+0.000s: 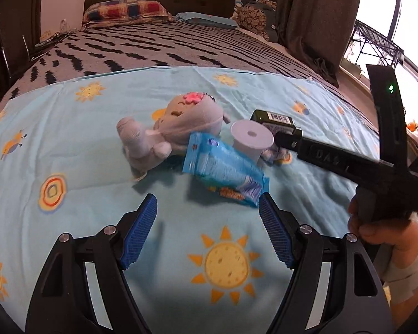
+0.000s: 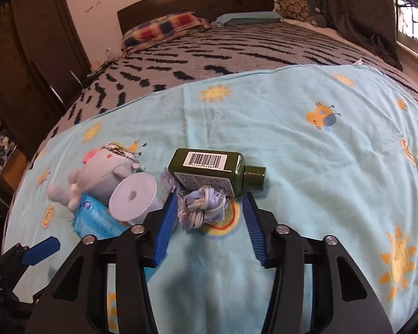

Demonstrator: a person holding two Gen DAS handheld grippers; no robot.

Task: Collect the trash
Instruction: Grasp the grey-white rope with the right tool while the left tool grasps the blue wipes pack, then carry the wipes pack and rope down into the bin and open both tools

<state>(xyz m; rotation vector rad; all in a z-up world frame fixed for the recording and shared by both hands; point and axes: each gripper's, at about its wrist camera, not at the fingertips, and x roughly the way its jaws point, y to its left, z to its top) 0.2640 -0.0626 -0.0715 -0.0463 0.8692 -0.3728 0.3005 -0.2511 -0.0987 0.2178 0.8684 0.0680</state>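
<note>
Blue ribbed pads line both tools, and both stand wide apart with nothing held. On a bed, a pale blue sheet [image 2: 292, 128] printed with suns carries a small heap of things. The right tool [image 2: 209, 208] is low over the sheet, with a crumpled wad of bluish paper or cloth [image 2: 202, 208] lying between its fingers, closer to the left finger than the right. Just beyond the fingertips lies a dark green bottle [image 2: 211, 171] on its side, barcode up, touching the far edge of the wad. To the left of the right tool sits an overturned white cup [image 2: 133, 196], and past that a grey plush toy [image 2: 97, 175], which is probably not trash. The left tool [image 1: 207, 203] hovers nearer the person, and a blue snack wrapper [image 1: 223, 171] lies just ahead of its fingertips, its near corner almost at the right finger. The step in hand looks like picking up the wad with the right tool. To do it well, shift slightly left so the wad sits centred, press the tips down onto the sheet, and close slowly, taking care not to pinch the sheet or catch the bottle. The wad is soft and should compress easily.
</note>
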